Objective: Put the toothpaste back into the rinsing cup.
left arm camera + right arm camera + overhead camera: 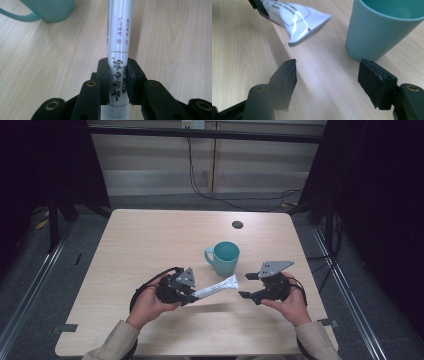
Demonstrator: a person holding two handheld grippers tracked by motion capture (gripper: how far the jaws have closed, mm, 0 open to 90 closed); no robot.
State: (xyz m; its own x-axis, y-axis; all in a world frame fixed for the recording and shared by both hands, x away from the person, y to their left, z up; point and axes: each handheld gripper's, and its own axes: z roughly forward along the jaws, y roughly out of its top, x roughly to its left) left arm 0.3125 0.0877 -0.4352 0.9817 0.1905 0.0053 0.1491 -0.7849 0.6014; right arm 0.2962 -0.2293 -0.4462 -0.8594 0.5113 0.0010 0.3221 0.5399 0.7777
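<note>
- Between the black jaws of the left gripper (pixel 118 82) sits a white tube (pixel 119 40), clamped near its cap end; both pads press on the printed part of its body, seen plainly in the left gripper view.
- Beyond that grip, the tube runs straight away from the jaws, with red and black print along its length, and it is lifted clear of the table (pixel 50 65).
- From the high view, the left gripper (pixel 186 289) is held in the person's left hand (pixel 147 304) near the front of the table, and the tube (pixel 217 286) points to the right, its flat crimped end close to the cup (pixel 222 257) and casting a shadow on the wood below.
- At the right gripper (pixel 327 82), the jaws stand well apart with nothing between them, only bare wood behind the gap.
- Ahead of those open jaws, in the right gripper view, the flat end of the tube (pixel 304 22) hangs above the table, apart from both pads, and the teal cup (pixel 382 27) stands just beside the right-hand pad.
- Seen from above, the right gripper (pixel 250 285) is held in the right hand (pixel 290 302), facing left toward the tube's end, a small gap between them.
- Farther out, the cup stands upright near the table's middle, handle to the left, and a dark round hole (pixel 237 224) lies behind it.
</note>
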